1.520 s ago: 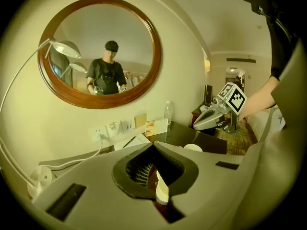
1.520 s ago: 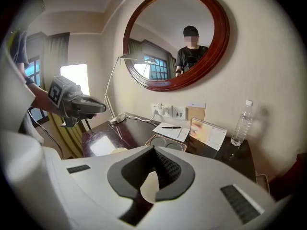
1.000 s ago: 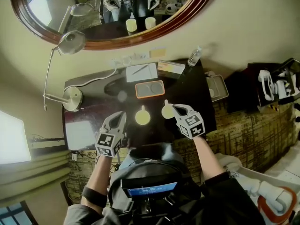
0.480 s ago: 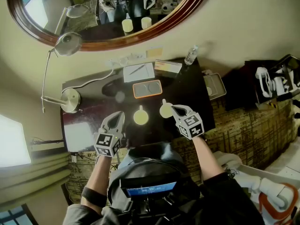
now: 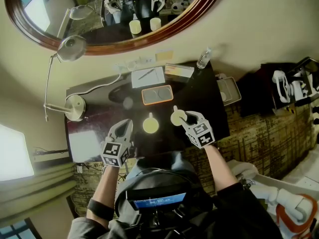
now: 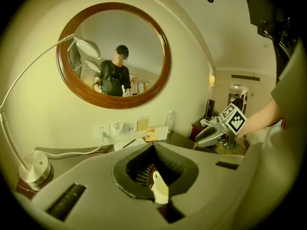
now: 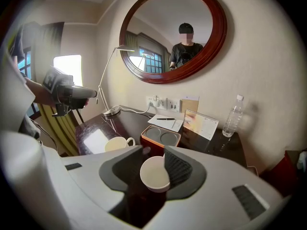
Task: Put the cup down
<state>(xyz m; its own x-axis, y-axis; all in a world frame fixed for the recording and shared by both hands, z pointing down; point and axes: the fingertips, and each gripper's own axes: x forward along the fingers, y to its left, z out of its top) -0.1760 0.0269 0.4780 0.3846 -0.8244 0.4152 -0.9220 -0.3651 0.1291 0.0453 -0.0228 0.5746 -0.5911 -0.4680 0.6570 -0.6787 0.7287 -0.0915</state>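
A cream cup [image 7: 155,173] stands on the dark table [image 5: 199,103] between the jaws of my right gripper [image 7: 153,153]. Those jaws have just been opening: the ribbed right pad [image 7: 176,169] is by the cup's rim and the left jaw stands off it. In the head view this cup [image 5: 176,117] is just ahead of the right gripper [image 5: 187,117]. A second cream cup [image 5: 151,125] with a handle stands to its left. My left gripper [image 5: 122,129] hovers left of that cup, shut and empty; the cup [image 6: 159,189] shows beyond its tips.
An orange tray [image 5: 157,94] with two round hollows lies behind the cups. Further back are a notepad with a pen [image 5: 147,76], a card [image 5: 178,70] and a water bottle [image 5: 204,59]. A lamp base [image 5: 76,106] stands at the left. A round mirror [image 5: 164,31] hangs above.
The right gripper's jaws have parted a little around the cup, which stays in its place on the table. The left gripper has not moved.
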